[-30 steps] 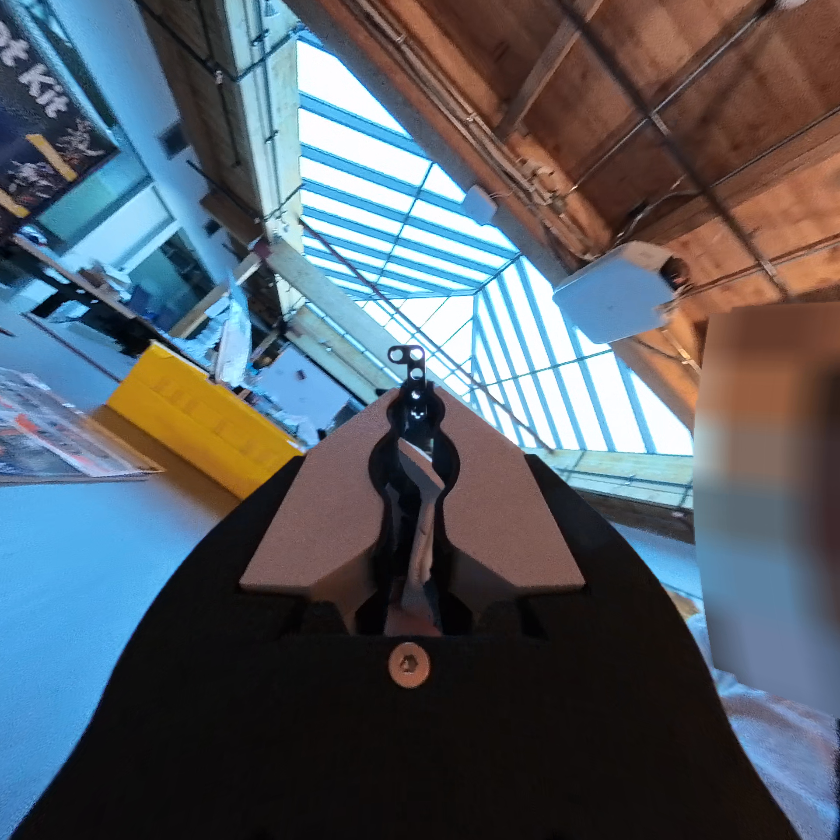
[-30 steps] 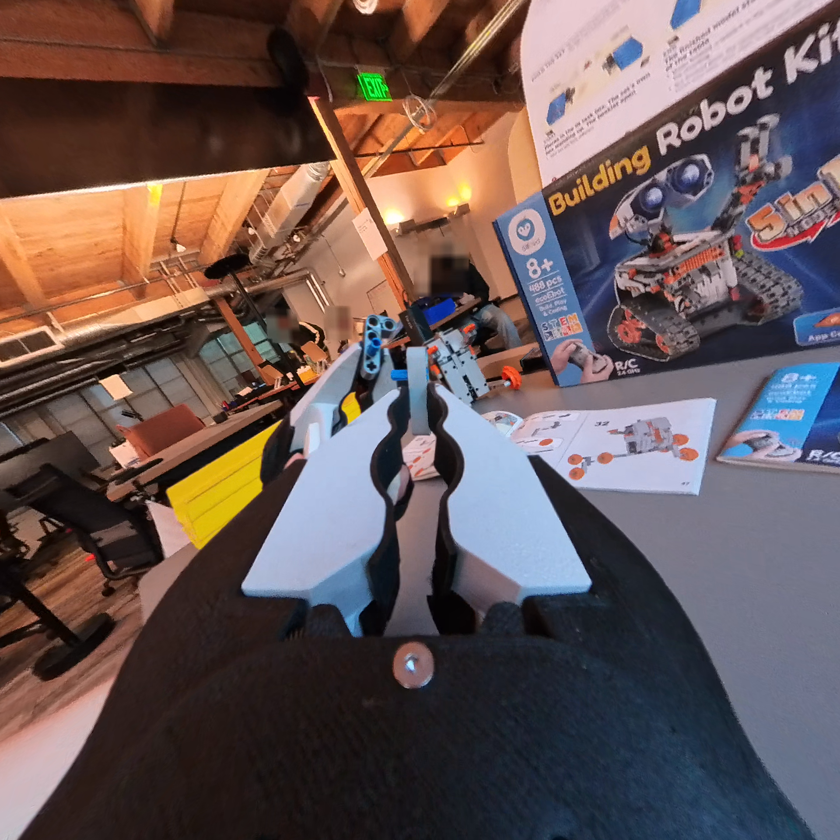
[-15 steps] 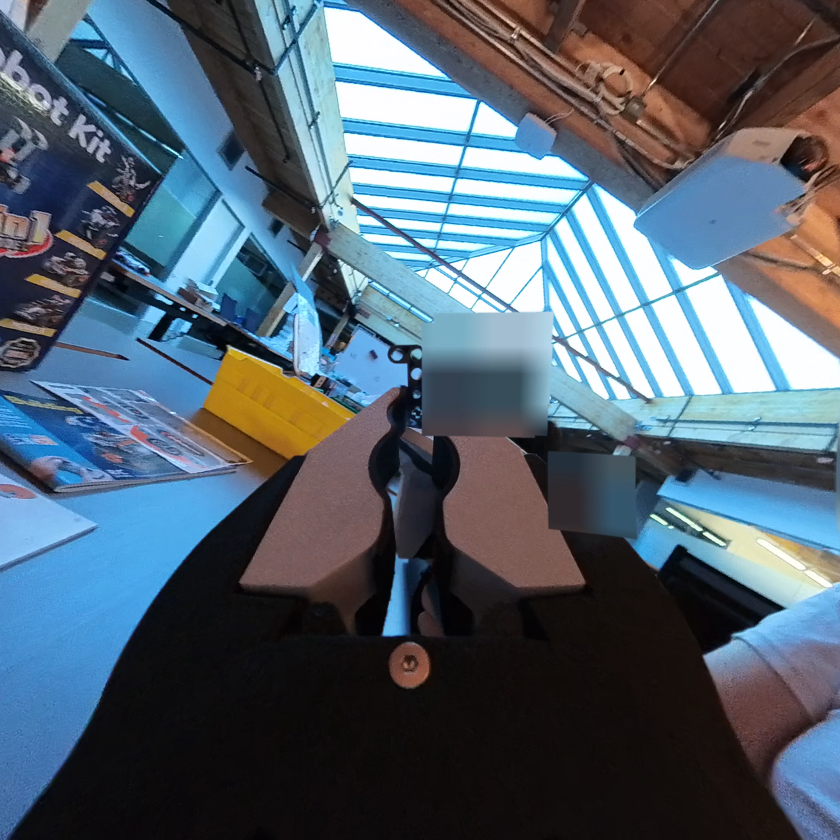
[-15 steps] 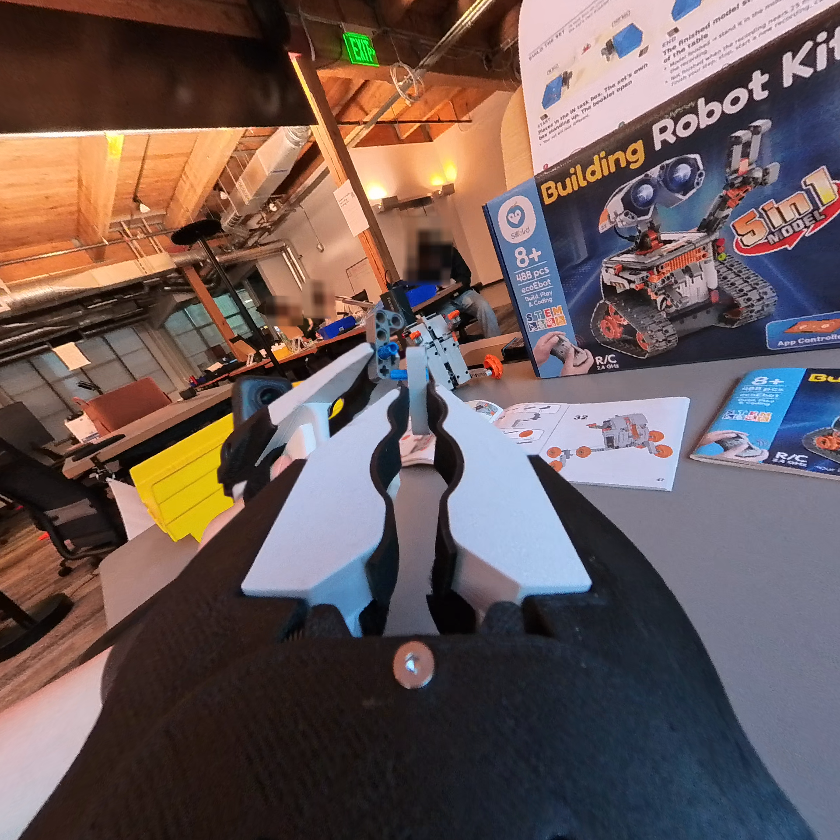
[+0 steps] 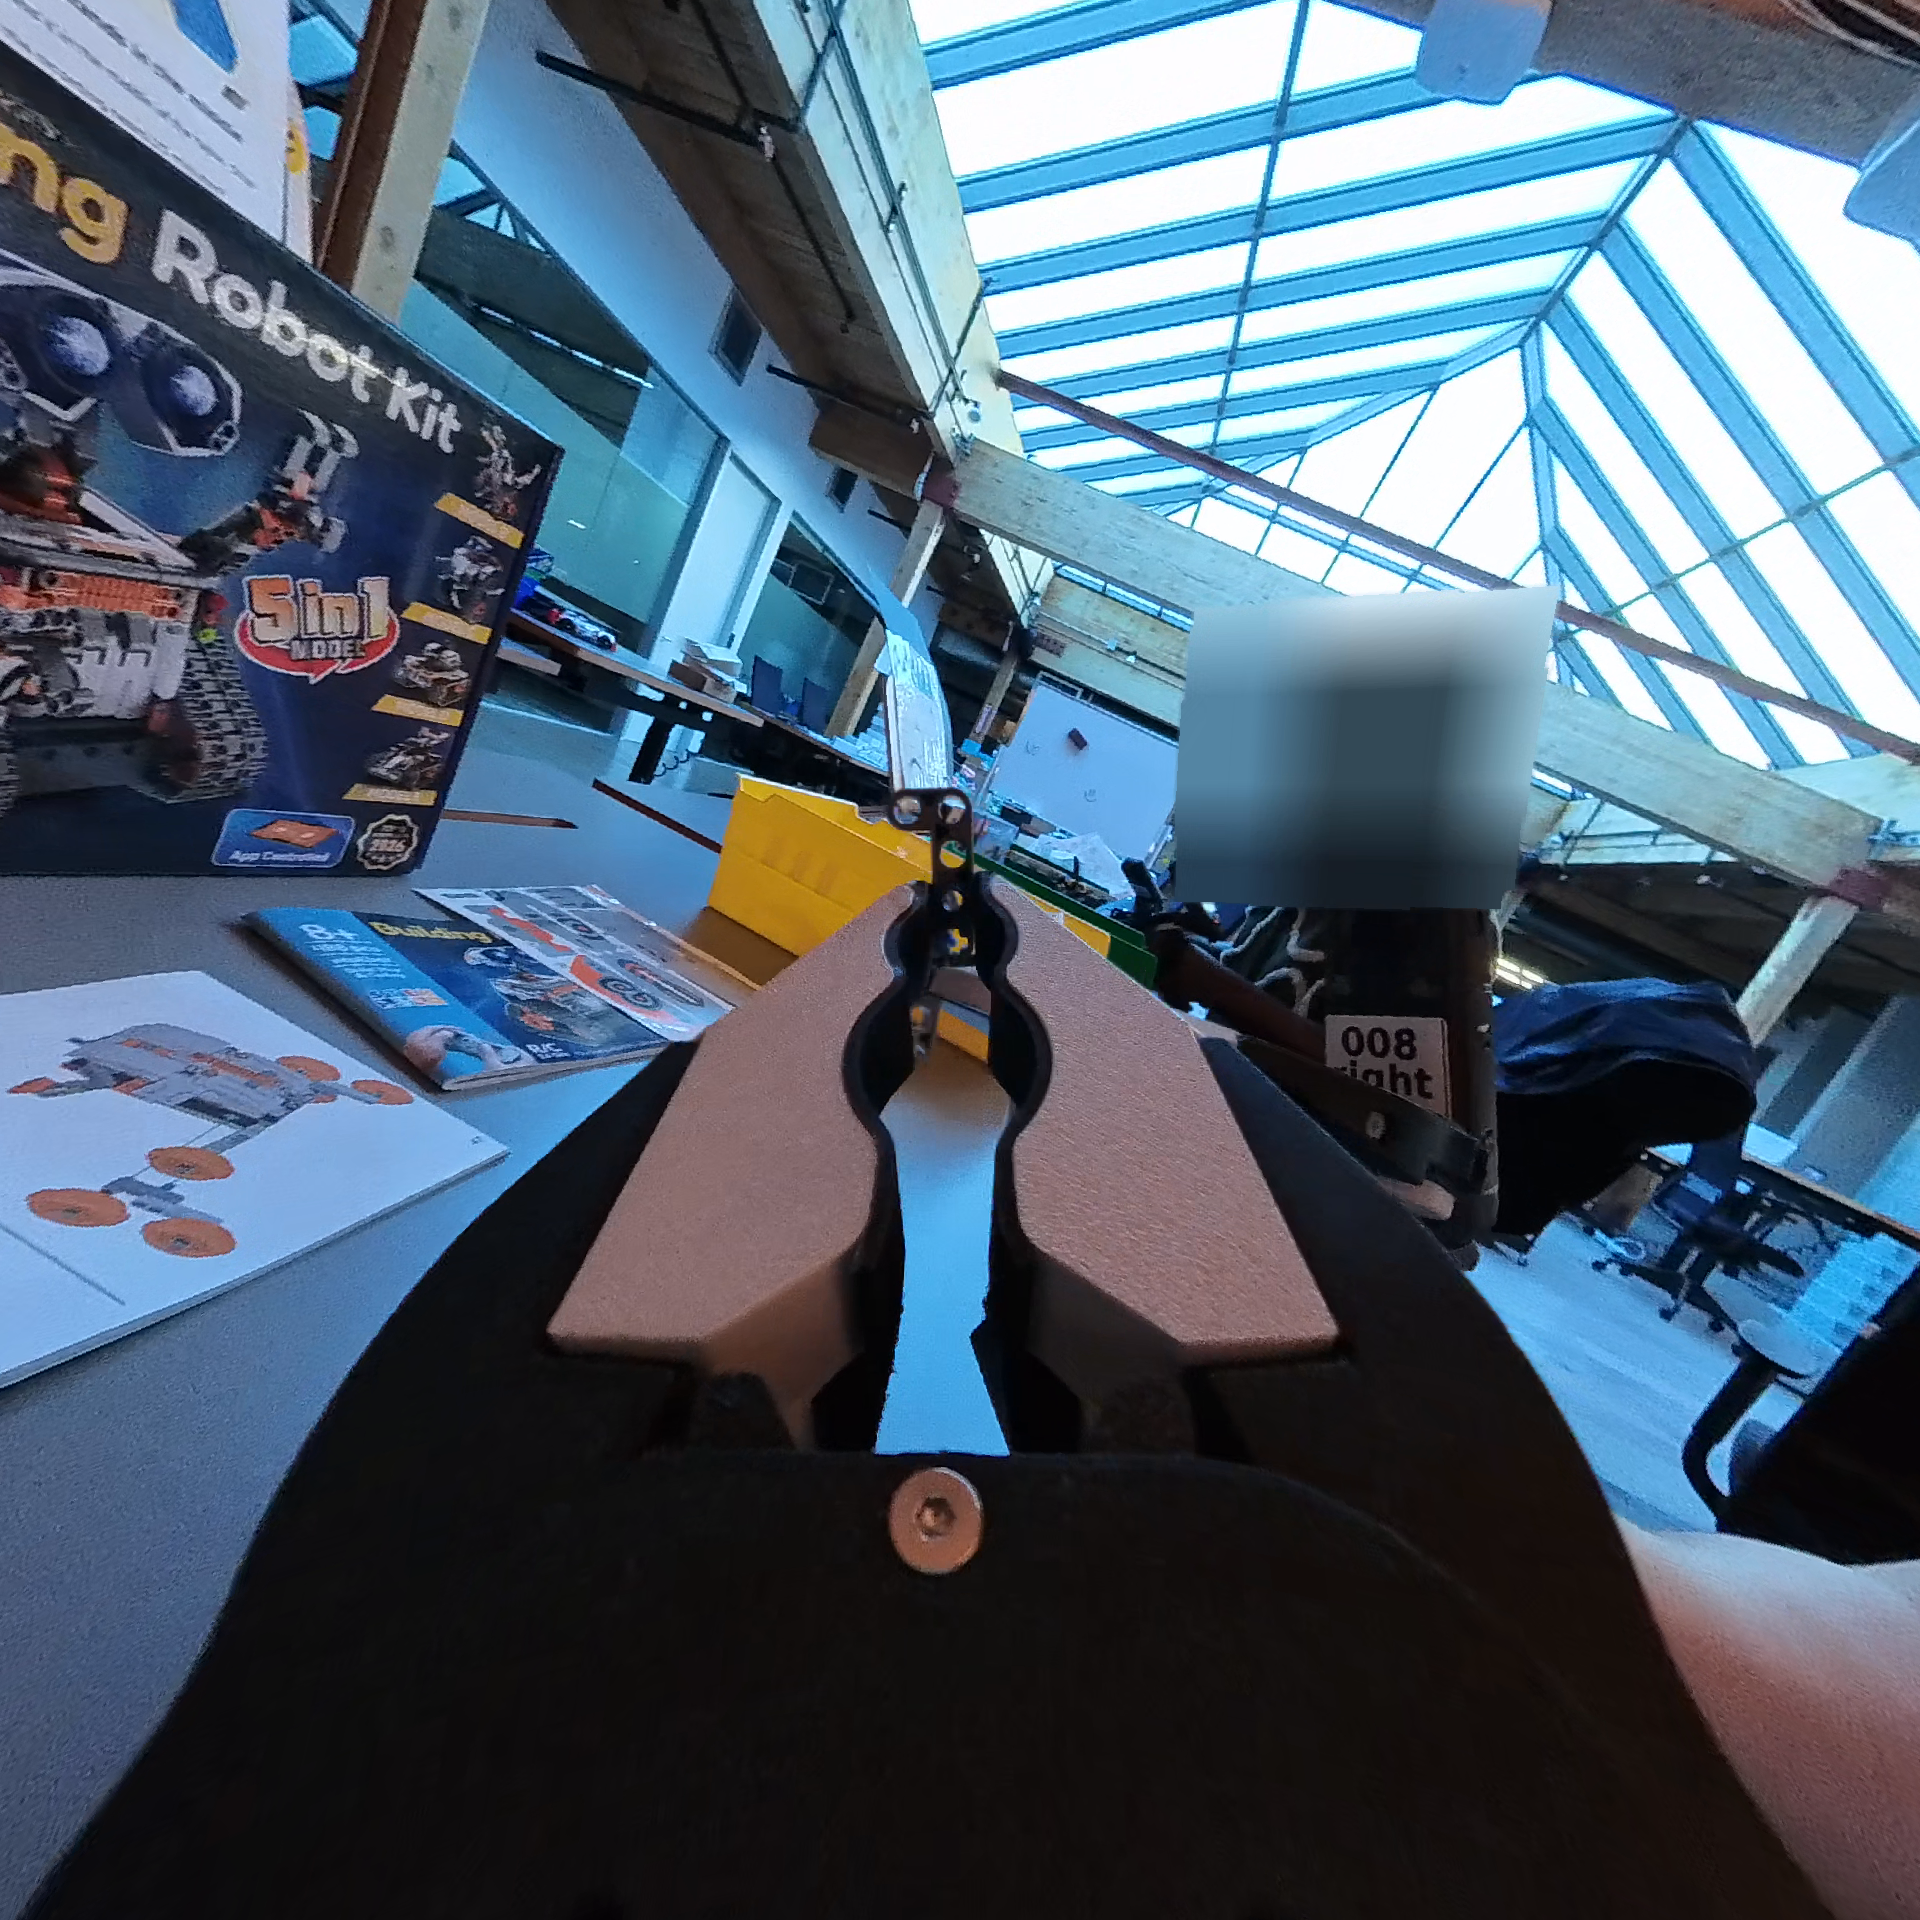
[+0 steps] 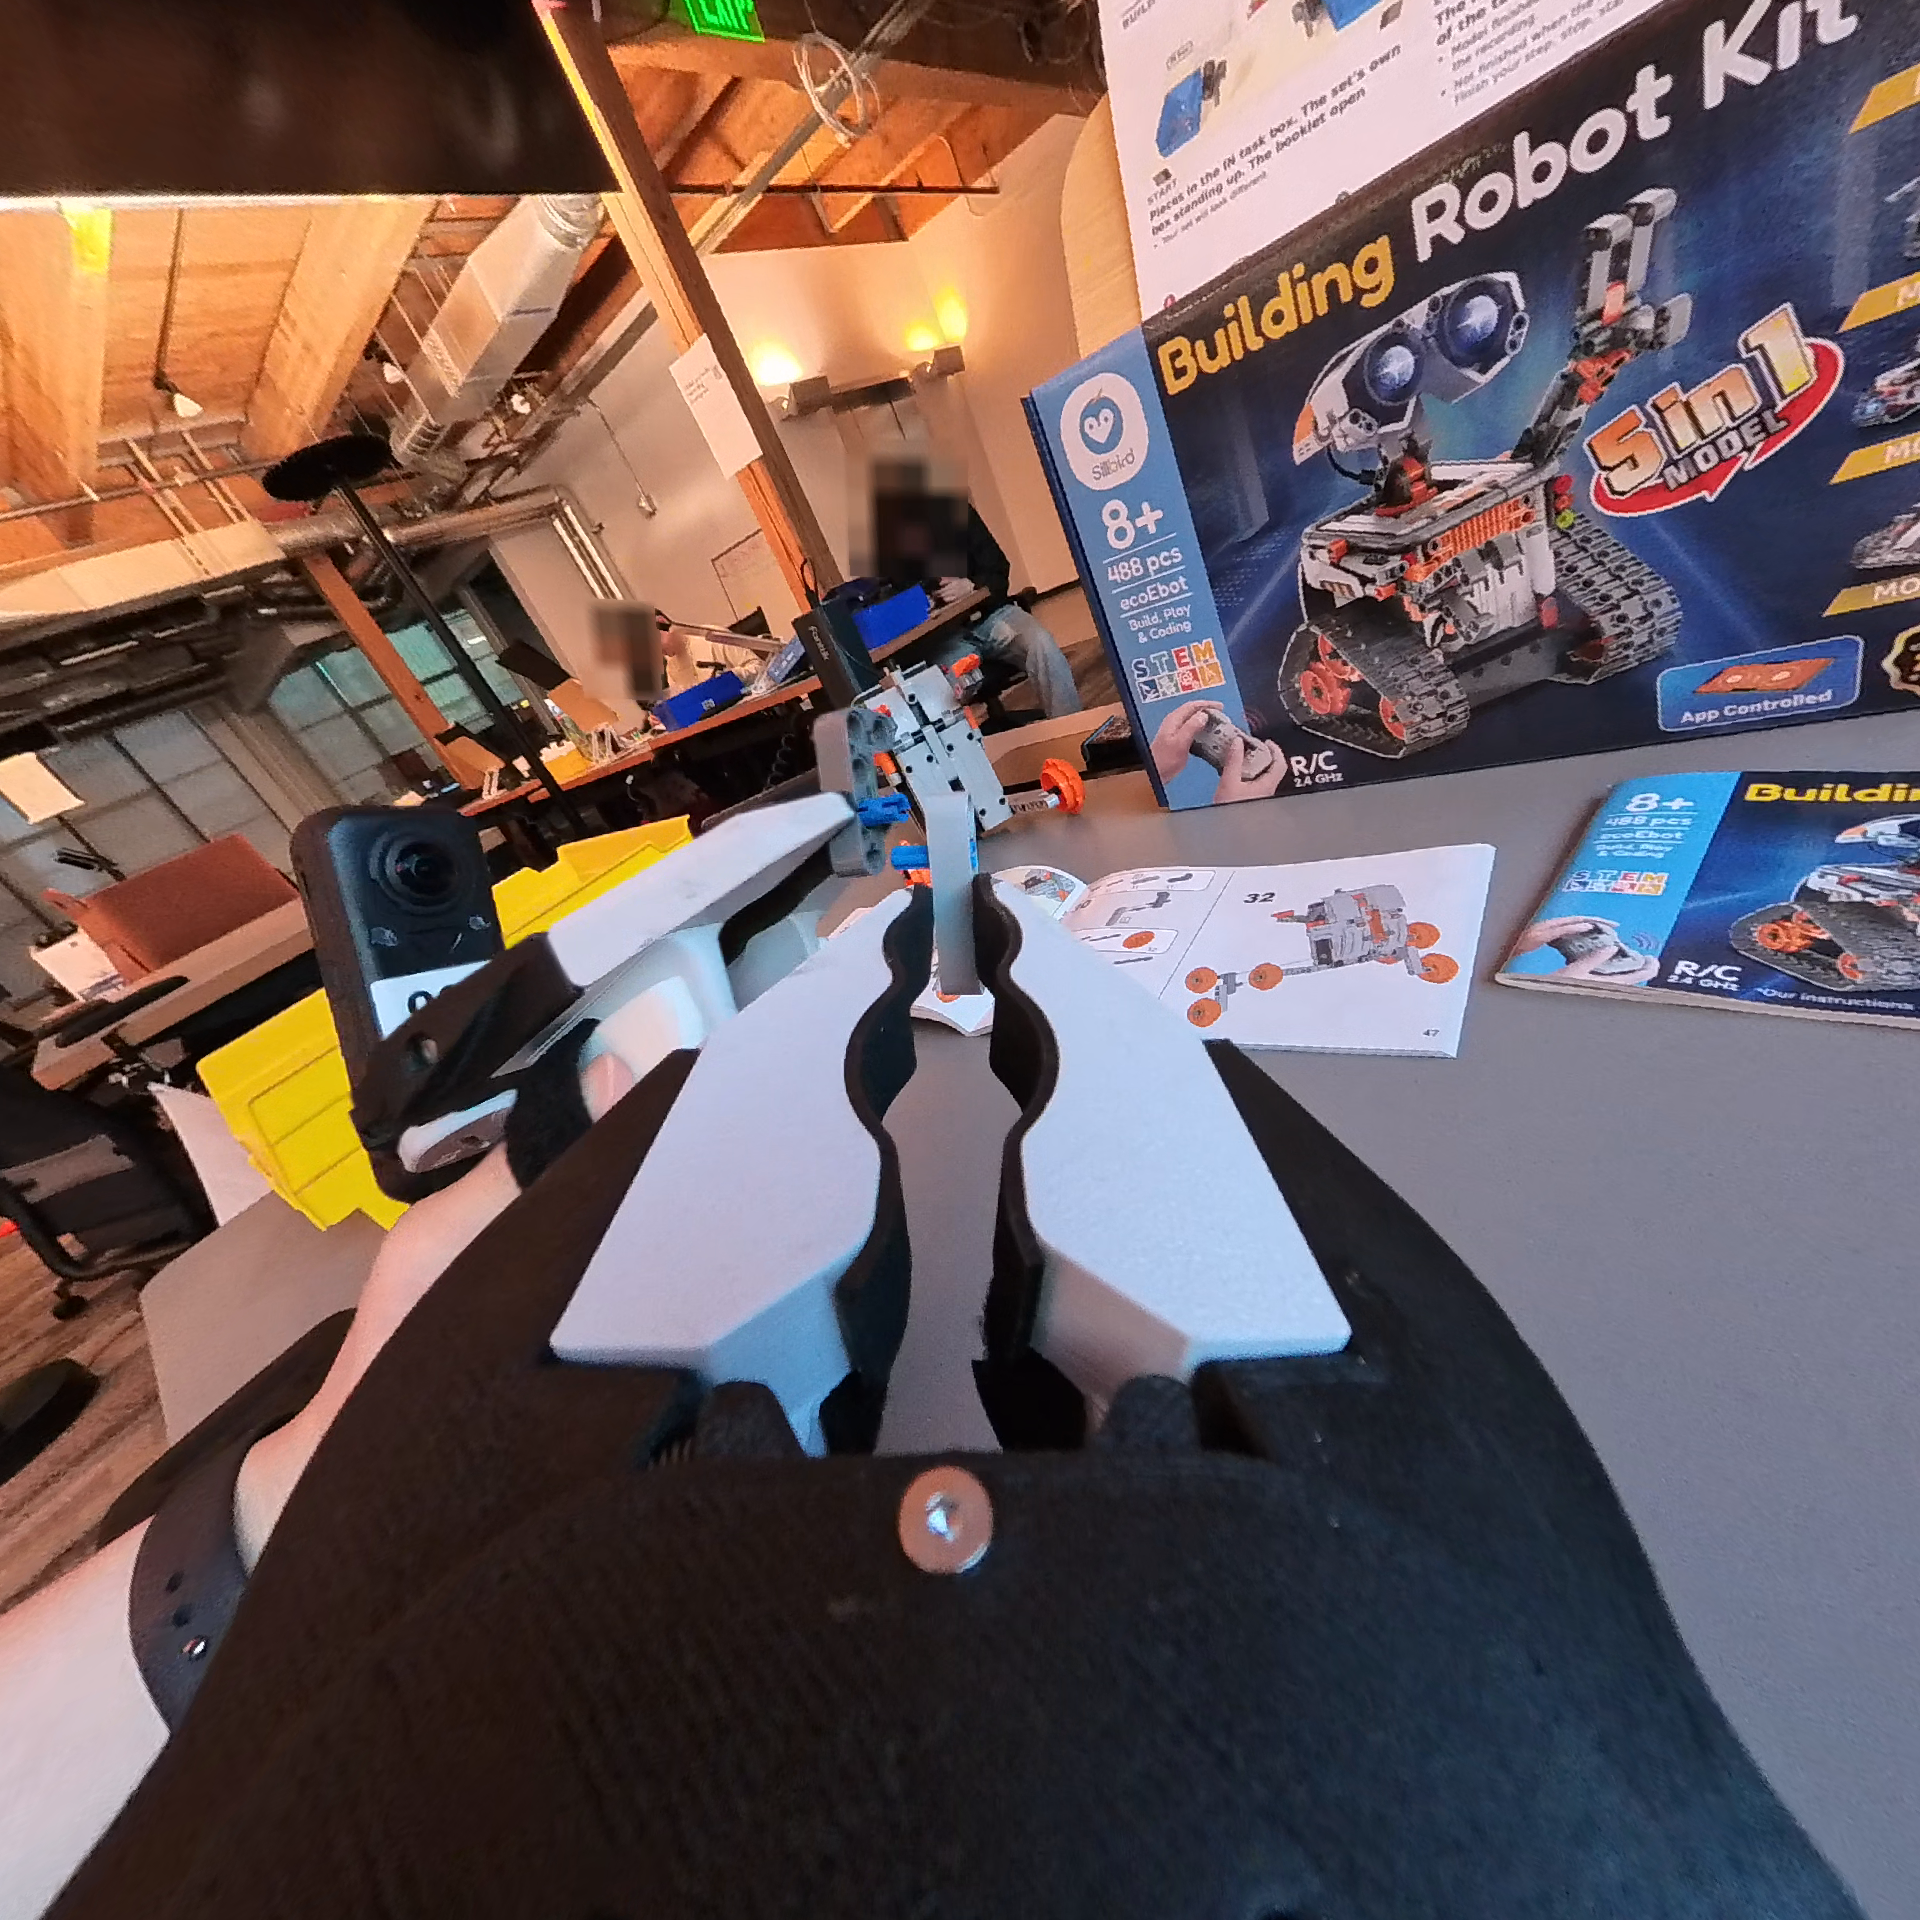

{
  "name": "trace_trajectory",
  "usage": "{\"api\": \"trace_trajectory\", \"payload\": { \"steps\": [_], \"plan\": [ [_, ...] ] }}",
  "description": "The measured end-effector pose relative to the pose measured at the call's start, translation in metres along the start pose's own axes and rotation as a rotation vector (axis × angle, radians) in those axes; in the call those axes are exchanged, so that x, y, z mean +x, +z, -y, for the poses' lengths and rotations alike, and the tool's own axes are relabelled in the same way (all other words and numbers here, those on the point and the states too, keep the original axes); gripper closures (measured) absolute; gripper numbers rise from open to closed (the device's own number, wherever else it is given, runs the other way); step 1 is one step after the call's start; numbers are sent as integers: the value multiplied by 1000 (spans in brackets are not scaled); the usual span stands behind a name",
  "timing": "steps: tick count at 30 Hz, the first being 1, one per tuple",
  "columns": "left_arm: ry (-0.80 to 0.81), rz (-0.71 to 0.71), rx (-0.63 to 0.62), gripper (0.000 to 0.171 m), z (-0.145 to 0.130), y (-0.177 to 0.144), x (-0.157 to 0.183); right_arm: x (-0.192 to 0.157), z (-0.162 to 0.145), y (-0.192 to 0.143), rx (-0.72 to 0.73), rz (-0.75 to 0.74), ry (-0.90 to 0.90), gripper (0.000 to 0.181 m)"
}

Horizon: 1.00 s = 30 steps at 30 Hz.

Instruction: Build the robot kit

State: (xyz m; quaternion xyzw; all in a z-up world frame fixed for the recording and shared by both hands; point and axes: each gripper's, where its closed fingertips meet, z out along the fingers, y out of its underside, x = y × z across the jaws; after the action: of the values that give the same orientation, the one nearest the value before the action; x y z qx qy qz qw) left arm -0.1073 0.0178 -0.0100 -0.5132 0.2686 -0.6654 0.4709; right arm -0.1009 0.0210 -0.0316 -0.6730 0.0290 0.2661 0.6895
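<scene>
The left hand-held gripper pinches a small dark beam above the table. The right hand-held gripper pinches a grey piece. Both look light, stiff, best held by their ends.

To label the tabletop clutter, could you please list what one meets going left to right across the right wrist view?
Yellow bin → left gripper → grey beam held in the right gripper → open instruction booklet → closed blue booklet.
</scene>
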Motion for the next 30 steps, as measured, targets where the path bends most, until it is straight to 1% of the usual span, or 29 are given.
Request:
{"api": "trace_trajectory", "payload": {
  "steps": [10,16,19,23,30],
  "plan": [
    [33,61,-34,168,-5,1,-8,3,-7,4,-41,-9,3,175],
    [155,145,-100,167,-14,3,-15,12,-13,4,-91,-54,-21,175],
    [190,174,-123,167,-17,3,-17,14,-15,5,-112,-60,-32,175],
    [181,183,-147,167,-20,2,-20,16,-19,5,-152,-76,-95,174],
    [132,174,-162,167,-23,1,-23,19,-21,5,-178,-98,-146,175]
  ]
}}
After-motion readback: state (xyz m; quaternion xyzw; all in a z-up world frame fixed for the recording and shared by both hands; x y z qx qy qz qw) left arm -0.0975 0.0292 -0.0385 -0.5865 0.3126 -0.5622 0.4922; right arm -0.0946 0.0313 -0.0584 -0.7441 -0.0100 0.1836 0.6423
